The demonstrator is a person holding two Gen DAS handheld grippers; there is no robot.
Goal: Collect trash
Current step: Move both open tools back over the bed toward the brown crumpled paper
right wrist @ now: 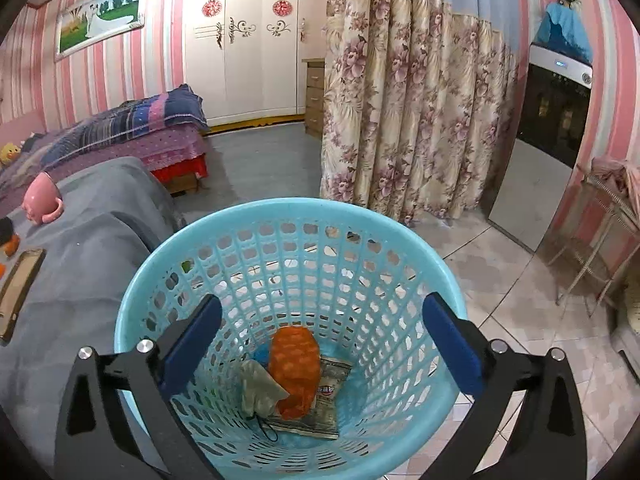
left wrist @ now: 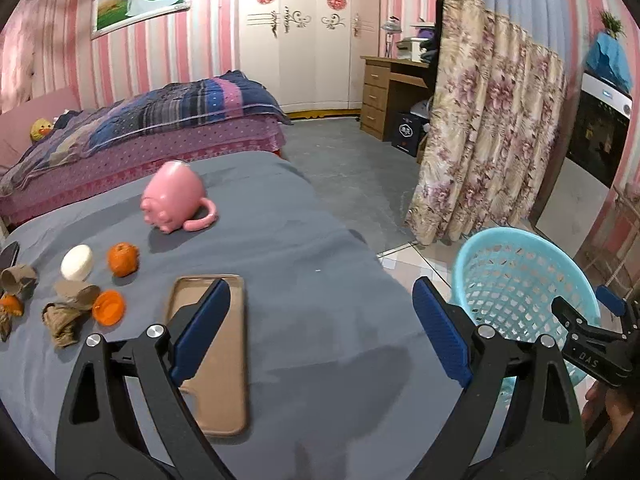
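A light blue mesh basket (right wrist: 400, 240) stands on the floor beside the grey-covered table (left wrist: 304, 240); it also shows in the left wrist view (left wrist: 480, 240). Inside lie an orange net bag (right wrist: 294, 364), a crumpled grey wrapper (right wrist: 260, 386) and a flat packet (right wrist: 332, 384). My right gripper (right wrist: 322, 340) is open and empty right over the basket. My left gripper (left wrist: 320, 320) is open and empty above the table. Trash lies at the table's left: orange peel (left wrist: 109, 307), a crumpled brown wrapper (left wrist: 62, 320), cardboard tubes (left wrist: 18, 278).
On the table are a phone case (left wrist: 224, 360), a pink pig-shaped mug (left wrist: 176, 200) on its side, a tangerine (left wrist: 123, 259) and a white egg-shaped object (left wrist: 77, 262). A bed (left wrist: 140, 128) lies beyond. A floral curtain (left wrist: 488, 132) hangs right of the basket.
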